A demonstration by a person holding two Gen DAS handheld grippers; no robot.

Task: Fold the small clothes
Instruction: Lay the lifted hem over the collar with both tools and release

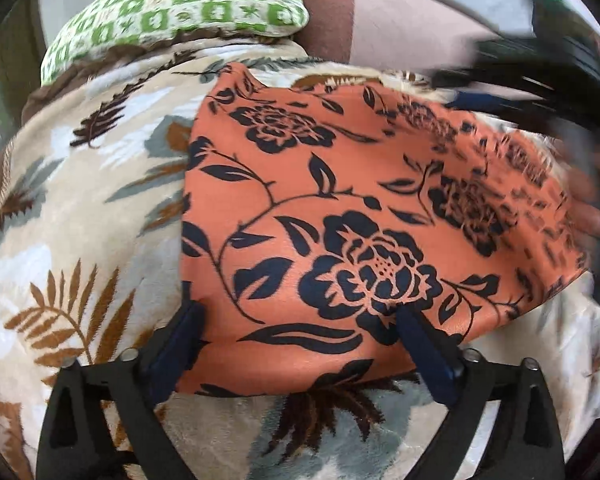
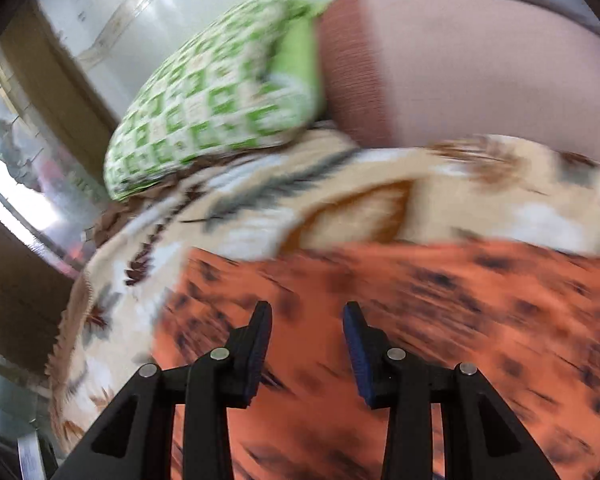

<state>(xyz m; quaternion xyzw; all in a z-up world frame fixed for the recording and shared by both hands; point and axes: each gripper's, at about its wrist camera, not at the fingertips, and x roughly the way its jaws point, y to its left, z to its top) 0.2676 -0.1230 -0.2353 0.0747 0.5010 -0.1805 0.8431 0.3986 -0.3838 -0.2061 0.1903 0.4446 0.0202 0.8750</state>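
An orange cloth with a black flower print (image 1: 340, 216) lies spread on a leaf-patterned blanket (image 1: 80, 208). My left gripper (image 1: 300, 320) is open, its jaws wide apart over the cloth's near edge, with one fingertip (image 1: 410, 322) on the cloth. My right gripper (image 2: 306, 314) is open and empty just above the cloth (image 2: 440, 320), which is motion-blurred there. The right gripper also shows as a dark blur at the cloth's far right corner in the left wrist view (image 1: 540, 80), with a hand (image 1: 596, 196) beside it.
A green and white checked pillow (image 1: 180, 12) lies at the back of the bed; it also shows in the right wrist view (image 2: 212, 112). A brown and pink padded headboard (image 1: 380, 24) stands behind it. The bed edge drops off at left.
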